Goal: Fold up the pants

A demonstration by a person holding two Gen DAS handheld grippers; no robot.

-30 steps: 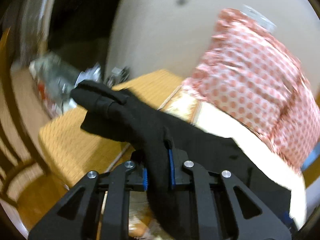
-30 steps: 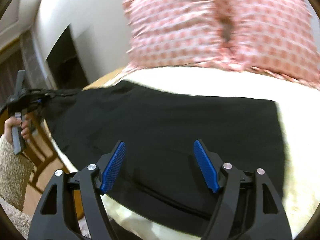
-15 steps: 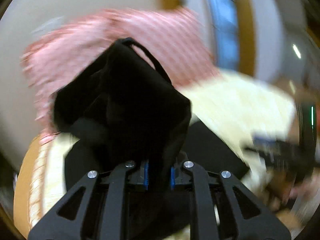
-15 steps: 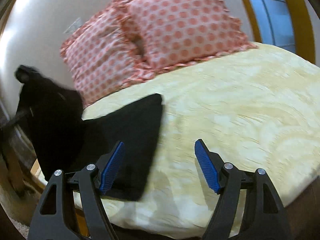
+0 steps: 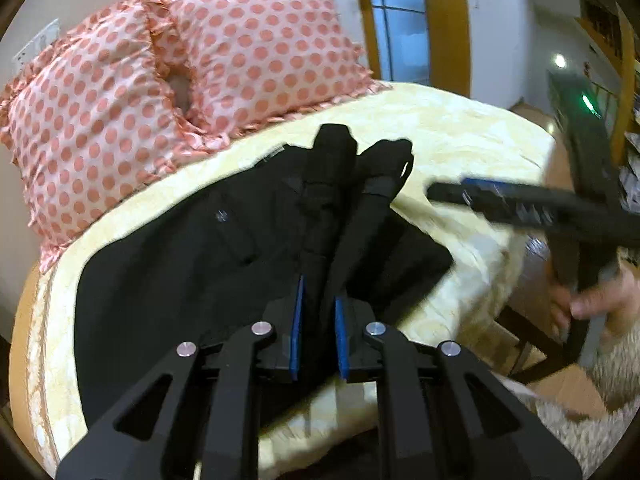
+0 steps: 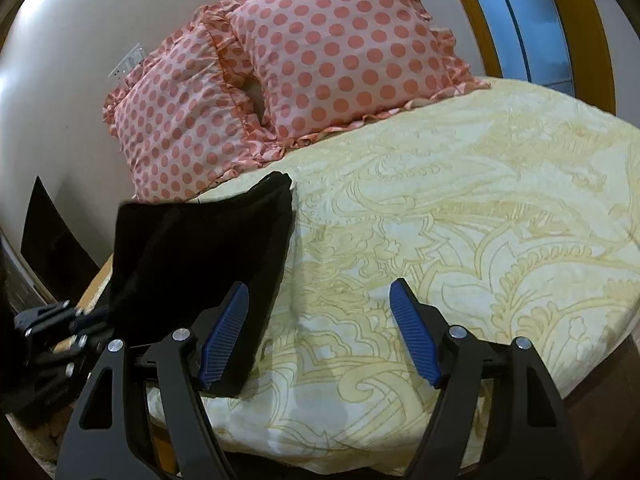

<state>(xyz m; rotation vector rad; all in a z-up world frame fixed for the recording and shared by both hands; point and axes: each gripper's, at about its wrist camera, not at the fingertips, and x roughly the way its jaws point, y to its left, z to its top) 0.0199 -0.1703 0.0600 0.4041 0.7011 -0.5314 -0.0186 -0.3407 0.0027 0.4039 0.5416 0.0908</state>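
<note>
Black pants lie on the cream bedspread, partly folded over themselves. My left gripper is shut on a bunched end of the pants and holds it over the lower layer. In the right wrist view the pants show as a dark folded shape at the left, with the left gripper at their left edge. My right gripper is open and empty above the bedspread, just right of the pants. It also shows blurred in the left wrist view.
Two pink polka-dot pillows lean against the wall at the bed's head. A window is behind the bed. A wooden bed edge runs along the left. A hand grips the right tool.
My left gripper has swung the held pants end from off the bed's side over onto the rest of the pants. My right gripper has moved right, off the pants, and stays open.
</note>
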